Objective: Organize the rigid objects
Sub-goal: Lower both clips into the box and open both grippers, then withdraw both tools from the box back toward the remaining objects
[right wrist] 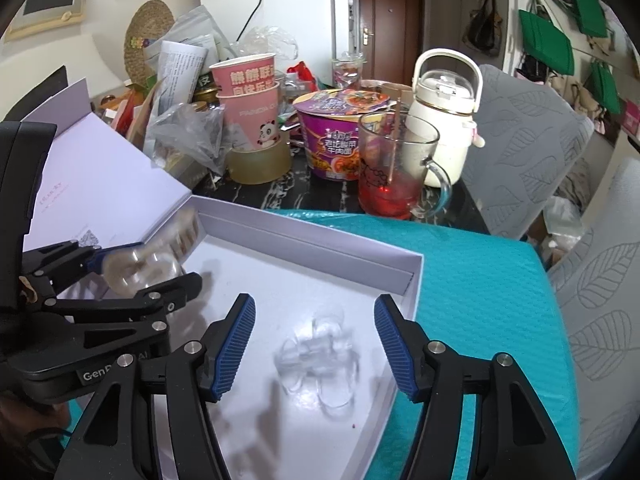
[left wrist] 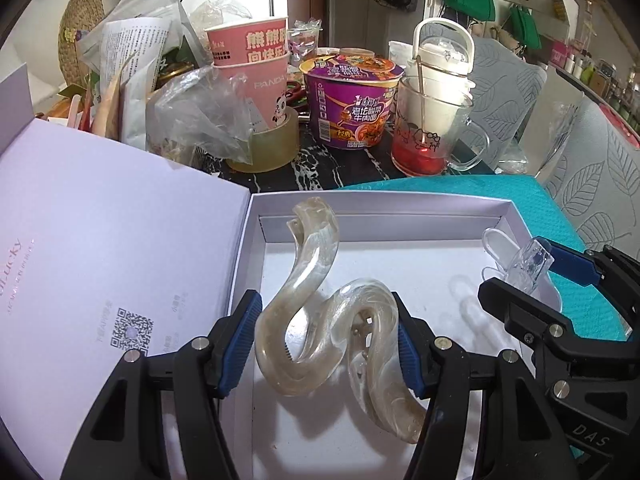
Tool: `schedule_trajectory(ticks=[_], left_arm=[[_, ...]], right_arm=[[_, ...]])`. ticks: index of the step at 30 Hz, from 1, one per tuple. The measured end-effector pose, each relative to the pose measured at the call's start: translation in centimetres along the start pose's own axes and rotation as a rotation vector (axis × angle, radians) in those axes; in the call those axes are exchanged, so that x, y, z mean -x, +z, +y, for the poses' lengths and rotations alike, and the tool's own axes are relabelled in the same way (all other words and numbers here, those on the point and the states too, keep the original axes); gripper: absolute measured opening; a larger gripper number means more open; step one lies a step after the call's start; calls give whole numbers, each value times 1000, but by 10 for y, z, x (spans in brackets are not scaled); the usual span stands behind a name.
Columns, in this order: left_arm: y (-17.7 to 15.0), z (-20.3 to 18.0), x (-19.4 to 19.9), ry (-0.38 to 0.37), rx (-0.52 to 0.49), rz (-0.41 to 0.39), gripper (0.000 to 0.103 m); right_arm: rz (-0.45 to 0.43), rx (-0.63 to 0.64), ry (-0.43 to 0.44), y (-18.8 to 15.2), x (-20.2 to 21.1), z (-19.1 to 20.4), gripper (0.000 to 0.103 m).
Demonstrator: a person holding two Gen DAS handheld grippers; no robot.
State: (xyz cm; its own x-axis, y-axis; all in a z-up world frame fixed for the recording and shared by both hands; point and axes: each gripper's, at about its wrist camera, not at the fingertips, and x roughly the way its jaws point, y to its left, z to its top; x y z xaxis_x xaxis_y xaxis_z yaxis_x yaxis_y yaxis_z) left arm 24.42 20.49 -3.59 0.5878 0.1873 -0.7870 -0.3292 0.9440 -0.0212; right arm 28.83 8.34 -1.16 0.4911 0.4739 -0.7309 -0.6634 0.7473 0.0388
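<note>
My left gripper (left wrist: 326, 340) is shut on a translucent beige marbled hair claw clip (left wrist: 304, 300), held a little above the floor of an open white box (left wrist: 380, 208). In the right wrist view the same clip (right wrist: 140, 264) shows blurred in the left gripper (right wrist: 152, 268) over the box's left corner. My right gripper (right wrist: 316, 320) stands open above the box (right wrist: 320, 244). A clear plastic hair clip (right wrist: 316, 356) appears blurred below and between its fingers, touching neither pad. In the left wrist view the clear clip (left wrist: 520, 264) sits by the right gripper (left wrist: 532, 272).
The box lid (left wrist: 100, 260) lies open to the left. A teal mat (right wrist: 480, 280) lies under the box. Behind stand a tape roll (left wrist: 272, 148), pink paper cups (left wrist: 256, 60), a purple noodle bowl (left wrist: 348, 108), a glass mug (left wrist: 428, 128) holding red liquid, and a white kettle (right wrist: 444, 108).
</note>
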Motion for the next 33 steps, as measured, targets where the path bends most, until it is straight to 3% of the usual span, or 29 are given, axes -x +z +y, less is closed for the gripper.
schedule_trajectory(ticks=[5, 8, 22, 33], left_arm=[[3, 0, 0, 38, -2, 13, 62], [3, 2, 3, 26, 6, 12, 72], [6, 3, 36, 33, 15, -48, 72], [3, -5, 95, 42, -3, -132, 72]], right_arm=[[-8, -2, -12, 1, 3, -3, 67], [-16, -3, -15, 2, 7, -4, 67], [-76, 10, -14, 5, 45, 7, 67], [-158, 21, -35, 0, 109, 13, 67]])
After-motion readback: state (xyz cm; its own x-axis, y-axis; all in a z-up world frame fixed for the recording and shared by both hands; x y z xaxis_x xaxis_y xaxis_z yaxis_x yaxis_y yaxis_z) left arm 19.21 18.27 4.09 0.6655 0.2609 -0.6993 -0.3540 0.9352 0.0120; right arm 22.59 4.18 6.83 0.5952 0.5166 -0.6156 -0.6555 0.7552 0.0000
